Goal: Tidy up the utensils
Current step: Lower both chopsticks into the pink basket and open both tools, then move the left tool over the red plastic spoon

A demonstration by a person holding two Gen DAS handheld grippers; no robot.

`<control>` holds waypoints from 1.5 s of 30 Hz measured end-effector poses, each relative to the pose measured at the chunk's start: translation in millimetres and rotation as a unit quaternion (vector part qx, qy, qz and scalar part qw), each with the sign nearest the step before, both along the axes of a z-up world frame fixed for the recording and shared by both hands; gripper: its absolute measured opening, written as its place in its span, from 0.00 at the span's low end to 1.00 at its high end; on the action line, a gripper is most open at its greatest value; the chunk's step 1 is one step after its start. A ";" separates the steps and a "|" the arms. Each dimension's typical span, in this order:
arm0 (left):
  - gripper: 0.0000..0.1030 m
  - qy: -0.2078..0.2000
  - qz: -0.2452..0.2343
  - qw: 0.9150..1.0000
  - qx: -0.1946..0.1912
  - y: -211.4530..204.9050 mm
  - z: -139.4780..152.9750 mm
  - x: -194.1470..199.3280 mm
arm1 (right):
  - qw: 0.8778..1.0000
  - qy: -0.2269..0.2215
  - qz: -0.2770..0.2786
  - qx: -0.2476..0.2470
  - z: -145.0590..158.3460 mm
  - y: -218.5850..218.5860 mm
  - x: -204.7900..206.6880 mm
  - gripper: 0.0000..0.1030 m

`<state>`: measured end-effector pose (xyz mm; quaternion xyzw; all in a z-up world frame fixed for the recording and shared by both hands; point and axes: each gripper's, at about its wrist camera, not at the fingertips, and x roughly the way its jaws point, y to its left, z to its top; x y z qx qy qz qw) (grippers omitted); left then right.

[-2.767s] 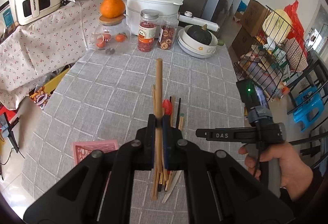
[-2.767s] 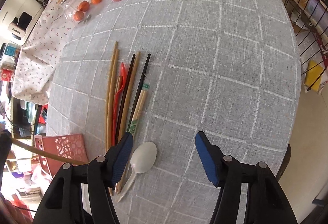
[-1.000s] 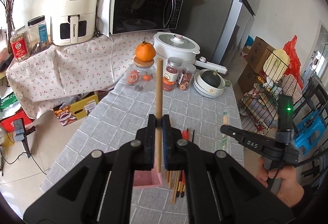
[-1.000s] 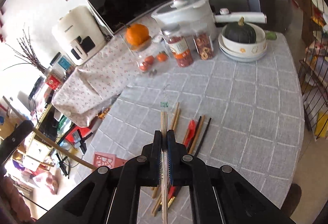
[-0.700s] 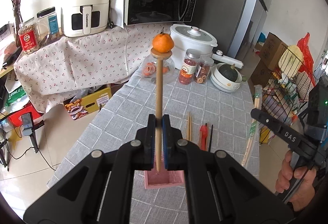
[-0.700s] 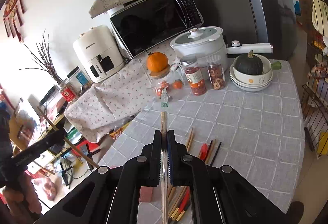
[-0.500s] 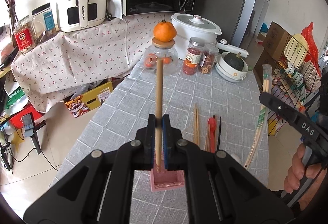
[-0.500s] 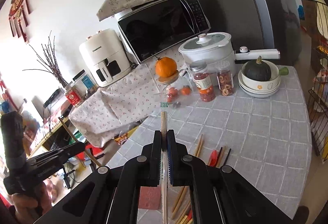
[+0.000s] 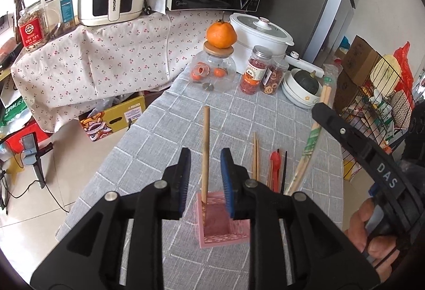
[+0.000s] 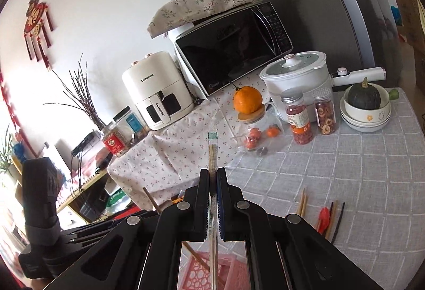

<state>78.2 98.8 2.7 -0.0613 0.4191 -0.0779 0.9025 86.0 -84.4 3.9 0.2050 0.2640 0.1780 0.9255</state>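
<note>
Chopsticks occupy both of our tools. Our left hand-held gripper (image 9: 204, 178) stands with its fingers spread apart around a wooden chopstick (image 9: 205, 152), which stands with its lower end inside the pink holder (image 9: 225, 237) on the gray checked bench (image 9: 164, 130) and touches neither pad. Our right hand-held gripper (image 10: 212, 202) is clamped tight on a wrapped pair of chopsticks (image 10: 212, 149) above that holder. More chopsticks (image 9: 255, 154) and a red spoon (image 9: 275, 162) lie on the bench beyond it.
</note>
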 end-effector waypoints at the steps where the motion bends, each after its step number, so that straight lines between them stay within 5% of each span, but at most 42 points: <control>1: 0.30 0.003 0.004 1.000 0.002 2.8 0.2 -1.7 | 1.000 -0.001 -0.003 -0.001 -1.6 2.8 2.1 0.05; 11: 0.35 0.034 0.016 0.998 0.046 29.4 -20.3 -10.4 | 0.998 -0.007 -0.034 -0.044 -28.9 30.8 13.7 0.06; 19: 0.37 0.044 0.018 0.998 0.050 37.5 -24.3 -14.9 | 0.999 0.007 0.002 -0.050 -30.5 32.0 6.0 0.09; 24: 0.55 0.031 0.013 0.998 0.052 29.2 -18.0 -20.5 | 0.999 0.010 0.032 -0.041 -14.5 21.5 -4.9 0.39; 32: 0.68 0.027 -0.017 0.998 0.055 4.3 -11.2 -26.5 | 0.997 0.038 0.044 -0.057 13.8 -23.8 -22.0 0.64; 45: 0.79 0.054 -0.057 0.995 0.055 -57.2 -14.8 -22.0 | 0.982 0.150 -0.004 -0.111 -3.3 -123.8 -35.0 0.77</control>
